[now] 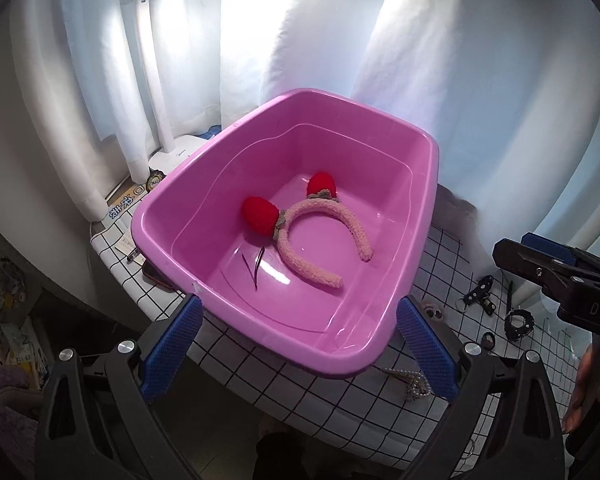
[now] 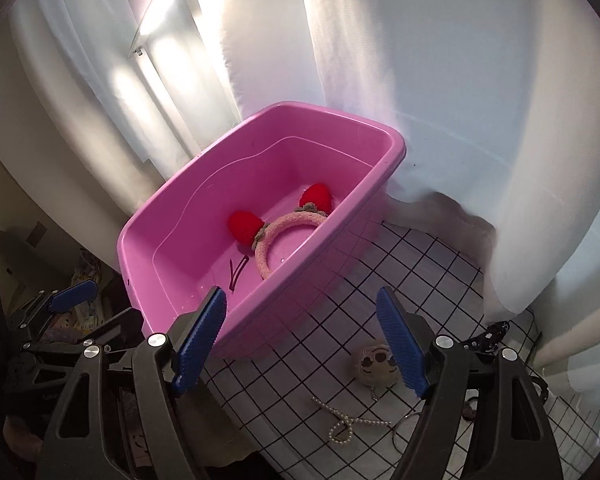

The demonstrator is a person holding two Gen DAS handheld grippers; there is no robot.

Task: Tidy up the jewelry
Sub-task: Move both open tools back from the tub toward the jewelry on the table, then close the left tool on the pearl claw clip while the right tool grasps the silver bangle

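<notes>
A pink plastic tub (image 1: 428,216) (image 2: 148,216) stands on a checked tablecloth. In it lie a fuzzy pink headband (image 1: 320,240) (image 2: 276,236) with two red strawberries and a thin dark hair clip (image 1: 254,268) (image 2: 236,270). My left gripper (image 1: 300,344) is open and empty over the tub's near rim. My right gripper (image 2: 300,344) is open and empty, right of the tub, above a pearl necklace (image 2: 348,420) (image 1: 414,384) and a small round plush charm (image 2: 374,364).
Black strap pieces with rings (image 1: 496,304) (image 2: 486,336) lie on the cloth (image 2: 412,256) at the right. White curtains (image 1: 300,40) hang behind the tub. Papers and a phone (image 1: 156,272) lie left of the tub, near the table edge.
</notes>
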